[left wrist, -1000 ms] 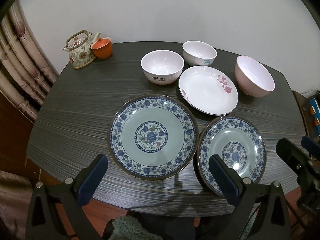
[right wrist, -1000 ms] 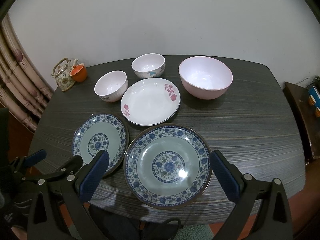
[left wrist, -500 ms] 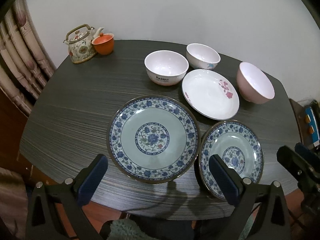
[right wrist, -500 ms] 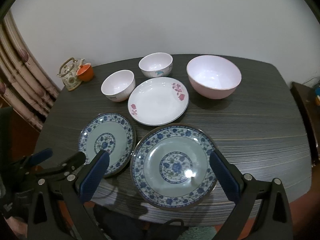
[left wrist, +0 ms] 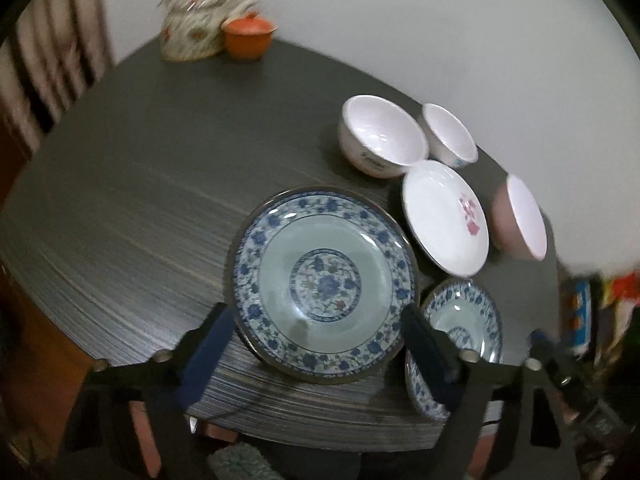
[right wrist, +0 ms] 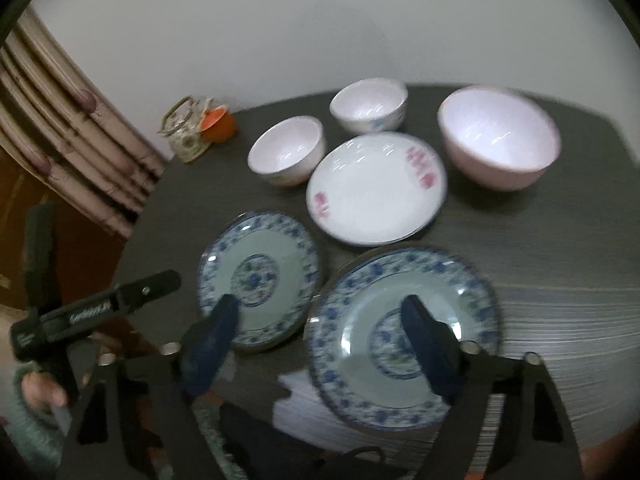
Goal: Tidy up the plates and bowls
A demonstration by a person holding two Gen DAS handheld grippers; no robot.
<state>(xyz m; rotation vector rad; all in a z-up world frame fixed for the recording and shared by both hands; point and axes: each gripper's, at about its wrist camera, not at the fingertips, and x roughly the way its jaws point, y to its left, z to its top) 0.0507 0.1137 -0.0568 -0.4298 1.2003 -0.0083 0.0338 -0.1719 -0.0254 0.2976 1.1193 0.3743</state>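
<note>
Plates and bowls (right wrist: 286,150) lay unstacked beside the white flowered plate (right wrist: 376,188): nothing sorted yet. Your left gripper (left wrist: 316,344) and right gripper (right wrist: 320,340) were closing, holding nothing, above the two blue plates (left wrist: 326,276) nearest you.

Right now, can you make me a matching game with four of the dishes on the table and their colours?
Things:
1. big plate
2. teacup
3. big bowl
4. middle plate

Colours:
A. orange
B. white with pink flowers
C. pale pink on the outside
D. blue flower pattern round a pale green middle

Right pairs: 1-D, 2-A, 3-C, 4-B.
</note>
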